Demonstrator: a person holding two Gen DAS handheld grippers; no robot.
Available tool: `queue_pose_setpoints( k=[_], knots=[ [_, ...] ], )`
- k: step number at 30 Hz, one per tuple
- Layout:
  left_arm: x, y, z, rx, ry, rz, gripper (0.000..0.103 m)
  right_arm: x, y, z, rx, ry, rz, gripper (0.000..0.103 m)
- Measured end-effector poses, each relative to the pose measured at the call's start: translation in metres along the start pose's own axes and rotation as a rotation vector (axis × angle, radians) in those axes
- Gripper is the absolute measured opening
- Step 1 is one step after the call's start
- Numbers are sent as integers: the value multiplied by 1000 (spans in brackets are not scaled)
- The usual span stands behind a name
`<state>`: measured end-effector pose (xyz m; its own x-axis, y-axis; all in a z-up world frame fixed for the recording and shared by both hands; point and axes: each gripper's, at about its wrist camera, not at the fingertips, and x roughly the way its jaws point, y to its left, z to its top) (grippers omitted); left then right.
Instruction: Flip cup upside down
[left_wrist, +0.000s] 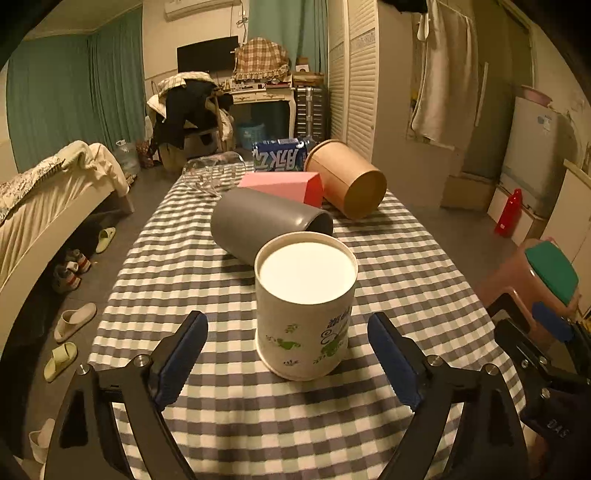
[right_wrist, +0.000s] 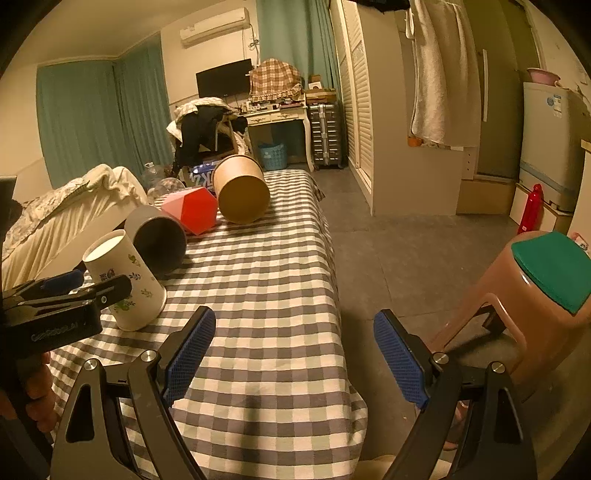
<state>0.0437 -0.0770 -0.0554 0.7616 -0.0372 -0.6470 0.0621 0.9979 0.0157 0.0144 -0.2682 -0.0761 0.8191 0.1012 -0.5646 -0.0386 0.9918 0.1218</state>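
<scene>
On the checkered bench (left_wrist: 229, 424): three cups, one white cup (left_wrist: 304, 306) inverted, one grey cup (left_wrist: 258, 221) and one brown cup (left_wrist: 347, 177) on their sides. Both grippers, left gripper (left_wrist: 288, 354) and right gripper (right_wrist: 295, 350), have jaws wide and empty.

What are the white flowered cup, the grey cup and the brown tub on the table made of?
White cup: probably paper, with a matte printed wall, a thin rolled rim and a flat white base facing up. Grey cup: likely plastic or glazed ceramic, smooth with a soft sheen; hard to tell which. Brown tub: looks like kraft cardboard, dull and unprinted.
</scene>
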Motion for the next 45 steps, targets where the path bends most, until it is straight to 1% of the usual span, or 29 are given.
queue_pose_setpoints(
  k=[4, 5, 6, 11, 15, 20, 24, 27, 33, 40, 42, 45],
  knots=[
    [-27, 5, 2, 11, -63, 7, 92, -10, 9, 5, -22, -27, 11, 88],
    [-38, 7, 2, 10, -90, 13, 95, -13, 10, 7, -24, -32, 15, 88],
    [-47, 10, 4, 4, -116, 19, 97, -18, 13, 10, -27, -43, 23, 88],
    [-83, 27, 10, -43, -218, 44, 99, -41, 32, 28, -77, -94, 57, 88],
    [-102, 39, 7, -74, -278, 81, 103, -58, 48, 38, -117, -119, 74, 88],
    [-105, 45, -3, -95, -287, 102, 103, -66, 58, 36, -138, -123, 60, 88],
    [-98, 45, -14, -85, -271, 122, 103, -59, 64, 24, -142, -94, 57, 88],
    [-94, 46, -20, -84, -256, 124, 103, -52, 69, 15, -143, -67, 55, 88],
    [-91, 48, -23, -93, -251, 131, 103, -47, 70, 12, -148, -52, 33, 88],
    [-90, 54, -22, -115, -252, 133, 103, -44, 70, 14, -147, -48, 17, 92],
    [-89, 55, -22, -113, -247, 130, 103, -43, 70, 14, -148, -50, 11, 95],
    [-88, 56, -23, -114, -242, 126, 103, -42, 70, 16, -145, -59, -4, 100]
  ],
)
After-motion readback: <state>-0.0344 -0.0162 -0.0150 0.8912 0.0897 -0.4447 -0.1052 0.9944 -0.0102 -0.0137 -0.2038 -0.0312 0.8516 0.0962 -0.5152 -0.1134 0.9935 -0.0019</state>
